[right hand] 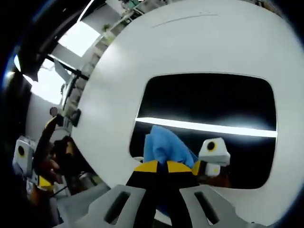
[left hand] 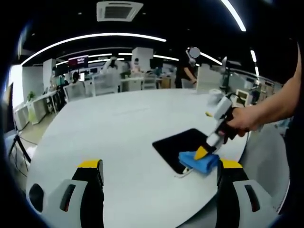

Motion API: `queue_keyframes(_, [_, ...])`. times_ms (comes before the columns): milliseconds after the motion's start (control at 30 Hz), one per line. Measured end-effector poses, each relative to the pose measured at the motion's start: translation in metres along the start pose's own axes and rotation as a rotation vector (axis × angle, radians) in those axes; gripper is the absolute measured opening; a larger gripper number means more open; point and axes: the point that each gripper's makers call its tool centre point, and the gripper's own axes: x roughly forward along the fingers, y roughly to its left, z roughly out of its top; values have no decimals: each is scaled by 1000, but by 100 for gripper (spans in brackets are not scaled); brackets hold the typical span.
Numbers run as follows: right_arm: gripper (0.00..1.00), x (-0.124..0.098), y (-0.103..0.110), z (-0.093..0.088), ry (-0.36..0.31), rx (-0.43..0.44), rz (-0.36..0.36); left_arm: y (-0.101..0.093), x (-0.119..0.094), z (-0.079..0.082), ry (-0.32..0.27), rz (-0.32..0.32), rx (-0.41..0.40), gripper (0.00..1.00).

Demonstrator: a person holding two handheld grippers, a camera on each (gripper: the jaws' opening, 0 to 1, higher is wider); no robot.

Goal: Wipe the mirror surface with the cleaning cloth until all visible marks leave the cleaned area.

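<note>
Right tongs (right hand: 157, 167) are clamped on the blue cleaning cloth (right hand: 164, 145), jaws together with the fabric bunched up between the yellow tips. The cloth sits at the near edge of the mirror (right hand: 209, 102), and nearly all the glass lies ahead of the tongs, so I'd judge the wiping stroke has to go forward and sideways across the mirror's long axis.

In the left gripper view the right tongs (left hand: 201, 153) come down steeply from a person's hand (left hand: 243, 119), tip pressed into the cloth (left hand: 199, 162) at the mirror's (left hand: 183, 145) near corner. Cloth looks to be touching the glass, partly overhanging onto the white tabletop (left hand: 118, 142).

Left tongs (left hand: 161, 170) are open, jaws wide apart, gripping nothing, hovering above the tabletop short of the mirror. The right hand is clearly the one on the job.

Mirror: dark rounded rectangle lying flat, reflecting a black ceiling and one bright light strip. I can't make out any marks on it. Cloth: soft, crumpled, bright blue, small against the mirror.
</note>
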Motion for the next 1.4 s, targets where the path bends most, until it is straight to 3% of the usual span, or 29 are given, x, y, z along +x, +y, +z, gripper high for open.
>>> queue_keyframes(833, [0,-21,-38,-2,-21,28,-12,-1,2,0,10,-2,0,100])
queue_keyframes(1400, [0,-21,-38,-2,-15,14,-17,0,2,0,17,-2,8,100])
